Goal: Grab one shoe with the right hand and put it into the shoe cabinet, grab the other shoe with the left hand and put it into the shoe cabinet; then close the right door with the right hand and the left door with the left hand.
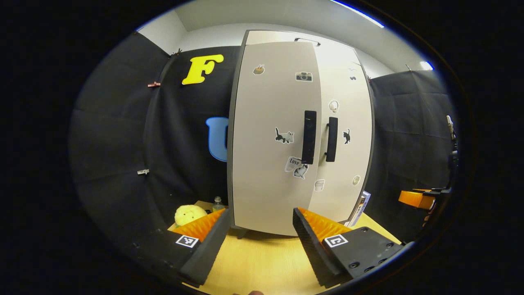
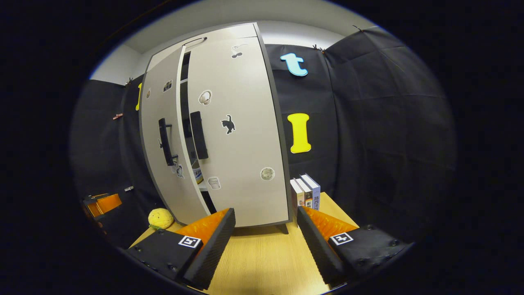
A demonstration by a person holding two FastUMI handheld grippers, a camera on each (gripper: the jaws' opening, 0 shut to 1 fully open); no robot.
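On the wooden table [image 2: 262, 262] the shoe cabinet [image 2: 229, 135] is seen ahead of both grippers [image 1: 258, 233] [image 2: 266, 233], fingers held apart; the left door [image 1: 272, 135] is ajar.

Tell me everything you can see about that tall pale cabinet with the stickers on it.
The shoe cabinet is tall, with pale grey-beige doors in a dark frame, and stands on short feet on the light wooden table. Each door carries a black vertical handle and small stickers, cats among them. The right door looks closed; the left door stands slightly ajar, with a dark gap showing shelves inside. Books stand at its right side, a yellow plush toy sits by its left.
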